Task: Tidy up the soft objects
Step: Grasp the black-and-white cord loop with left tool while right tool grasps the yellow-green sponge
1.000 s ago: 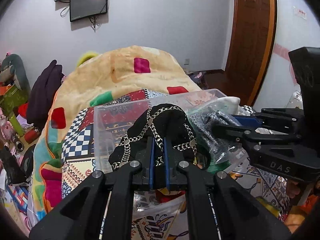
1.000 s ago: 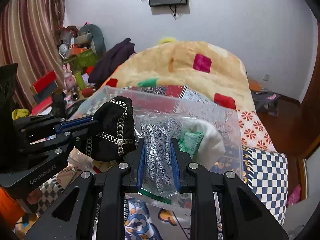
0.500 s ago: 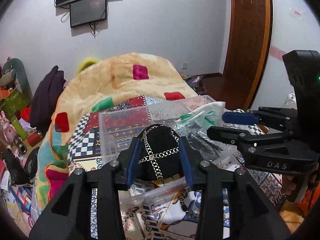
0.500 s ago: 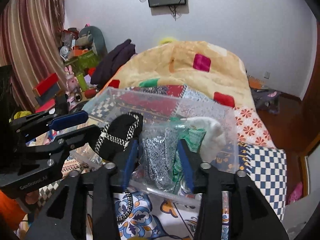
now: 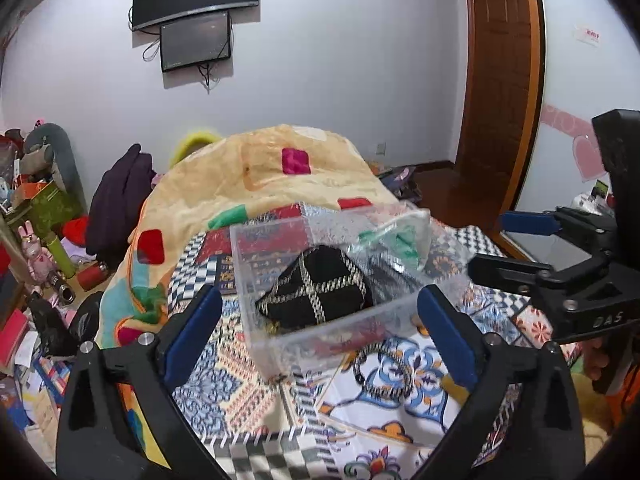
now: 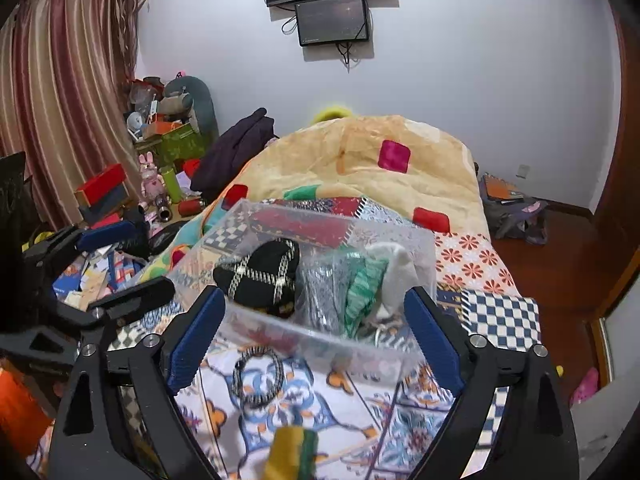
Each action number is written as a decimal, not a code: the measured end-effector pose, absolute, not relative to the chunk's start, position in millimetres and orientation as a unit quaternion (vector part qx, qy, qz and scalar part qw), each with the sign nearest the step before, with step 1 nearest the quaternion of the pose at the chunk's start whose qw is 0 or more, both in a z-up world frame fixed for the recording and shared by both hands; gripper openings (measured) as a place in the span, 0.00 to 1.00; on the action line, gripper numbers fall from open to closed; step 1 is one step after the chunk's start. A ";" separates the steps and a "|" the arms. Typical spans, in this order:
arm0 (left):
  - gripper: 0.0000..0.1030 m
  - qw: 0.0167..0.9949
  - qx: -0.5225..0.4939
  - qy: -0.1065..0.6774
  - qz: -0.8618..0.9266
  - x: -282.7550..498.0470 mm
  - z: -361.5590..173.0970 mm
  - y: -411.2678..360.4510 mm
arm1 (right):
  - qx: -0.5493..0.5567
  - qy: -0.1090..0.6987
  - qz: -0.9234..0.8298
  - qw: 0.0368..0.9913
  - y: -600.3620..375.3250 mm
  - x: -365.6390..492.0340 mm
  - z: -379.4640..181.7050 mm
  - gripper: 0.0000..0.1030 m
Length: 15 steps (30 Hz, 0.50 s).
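Blurring clear bin [image 5: 336, 336], hiding bagged items [image 6: 332, 300]

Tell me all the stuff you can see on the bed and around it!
Clear plastic box: one, see-through, on the patterned bedspread.
Black item with silver chains: one, inside the box, left side.
Clear bag of grey fabric: one, inside the box, middle.
Green and white cloth: inside the box, right side.
Braided ring: one, black and white, on the bedspread before the box.
Yellow blanket: one, coloured patches, heaped behind the box.
Screens: two, black, on the wall.
Left gripper: open.
Right gripper: open.
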<state>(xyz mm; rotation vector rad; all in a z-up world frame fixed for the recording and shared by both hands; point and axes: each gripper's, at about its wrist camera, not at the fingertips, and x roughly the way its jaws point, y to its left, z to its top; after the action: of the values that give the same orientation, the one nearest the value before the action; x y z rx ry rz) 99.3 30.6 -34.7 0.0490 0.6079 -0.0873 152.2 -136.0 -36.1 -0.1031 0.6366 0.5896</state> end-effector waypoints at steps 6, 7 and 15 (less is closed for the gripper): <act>0.97 0.937 0.019 0.346 -0.035 98.0 -63.4 31.6 | -0.064 0.338 0.283 0.895 -143.5 138.0 -59.7 0.89; 0.97 0.935 0.018 0.353 -0.034 98.2 -68.6 31.8 | -0.066 0.349 0.284 0.891 -143.4 136.7 -68.0 0.89; 0.91 0.914 0.015 0.403 -0.036 106.6 -109.4 26.8 | -0.077 0.416 0.292 0.857 -147.2 127.3 -118.2 0.88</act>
<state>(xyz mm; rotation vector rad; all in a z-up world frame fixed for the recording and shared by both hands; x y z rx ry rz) 106.6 26.8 -109.4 0.0311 0.8304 -0.0733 127.3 -147.2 -118.2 -0.1611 0.8750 0.6142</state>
